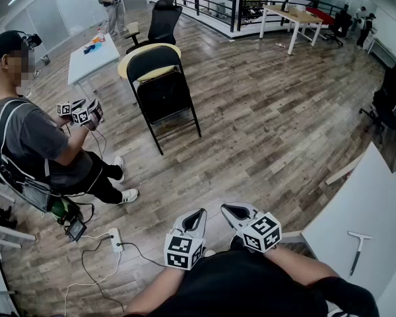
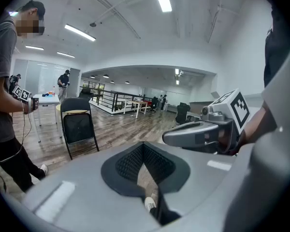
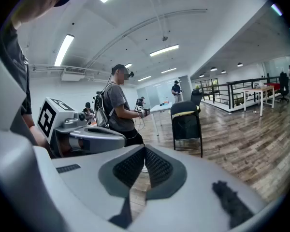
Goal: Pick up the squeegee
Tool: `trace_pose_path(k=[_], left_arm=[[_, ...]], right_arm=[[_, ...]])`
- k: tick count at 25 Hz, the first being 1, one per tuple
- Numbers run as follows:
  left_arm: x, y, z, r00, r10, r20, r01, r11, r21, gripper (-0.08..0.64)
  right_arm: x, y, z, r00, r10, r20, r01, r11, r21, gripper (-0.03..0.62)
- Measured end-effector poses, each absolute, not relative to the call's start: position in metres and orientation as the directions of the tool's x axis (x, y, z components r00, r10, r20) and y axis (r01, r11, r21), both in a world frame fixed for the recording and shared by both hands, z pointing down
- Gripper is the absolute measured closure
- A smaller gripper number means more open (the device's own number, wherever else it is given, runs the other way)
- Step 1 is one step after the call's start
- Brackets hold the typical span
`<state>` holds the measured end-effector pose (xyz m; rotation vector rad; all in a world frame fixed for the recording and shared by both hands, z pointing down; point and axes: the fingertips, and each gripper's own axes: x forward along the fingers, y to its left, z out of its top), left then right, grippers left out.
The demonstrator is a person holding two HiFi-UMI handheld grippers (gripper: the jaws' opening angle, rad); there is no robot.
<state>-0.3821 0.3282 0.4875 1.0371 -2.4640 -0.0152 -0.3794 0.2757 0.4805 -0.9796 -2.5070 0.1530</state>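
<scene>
L gripper (image 1: 197, 214) & R gripper (image 1: 235, 210), jaws closed, holding nothing, just left of table (image 1: 369, 203) w/ squeegee (image 1: 356, 249) on it; chair (image 1: 160, 88), person (image 1: 39, 144) farther left; wood floor (image 1: 270, 124).

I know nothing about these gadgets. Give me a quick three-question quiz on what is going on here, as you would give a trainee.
1. True or false: the left claw is clamped on the squeegee.
2. Where does the squeegee lie? A) in a bucket B) on the white table at the person's right C) on a shelf
3. Fill in: the right claw has its jaws ____ with nothing between them.
Key: 1 false; 2 B; 3 shut.
</scene>
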Motion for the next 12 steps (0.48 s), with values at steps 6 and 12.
trace_pose_path(k=[6, 12], left_arm=[[-0.374, 0.346, 0.491, -0.613, -0.68, 0.402, -0.669, 0.718, 0.192, 0.552], [-0.364, 0.34, 0.495, -0.583, -0.708, 0.399, -0.697, 0.688, 0.203, 0.552]], right_arm=[[-0.374, 0.284, 0.483, -0.673, 0.647, 0.359, 0.597, 0.761, -0.254, 0.588], [-0.359, 0.27, 0.476, -0.719, 0.598, 0.355, 0.556, 0.801, -0.222, 0.586]])
